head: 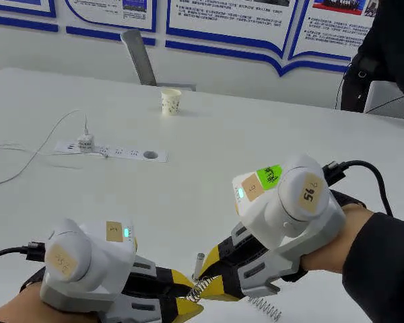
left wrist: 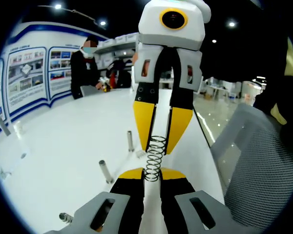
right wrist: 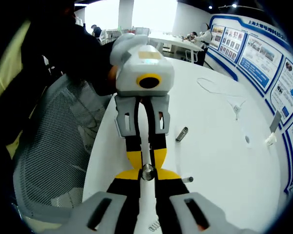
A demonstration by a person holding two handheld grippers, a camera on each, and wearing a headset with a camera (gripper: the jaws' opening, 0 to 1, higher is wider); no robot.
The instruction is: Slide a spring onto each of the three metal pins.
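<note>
One steel spring (head: 198,289) (left wrist: 154,158) is gripped at both ends. My left gripper (head: 188,297) (left wrist: 151,172) is shut on its near end, and my right gripper (head: 206,278) (right wrist: 147,173) faces it, shut on the other end. In the right gripper view the spring (right wrist: 147,171) appears end-on between the two pairs of yellow tips. A metal pin (head: 200,262) stands upright just behind the spring. The left gripper view has three pins on the white table: one (left wrist: 130,141) far, one (left wrist: 106,171) nearer, one (left wrist: 66,217) at the lower left. A second spring (head: 264,308) lies loose under my right gripper.
A paper cup (head: 171,101) and a white power strip (head: 114,152) with a cable sit farther back on the table (head: 242,148). A grey chair back (head: 138,57) stands behind it. A person (head: 390,40) is at the far right. A mesh chair (left wrist: 263,161) is beside the table's edge.
</note>
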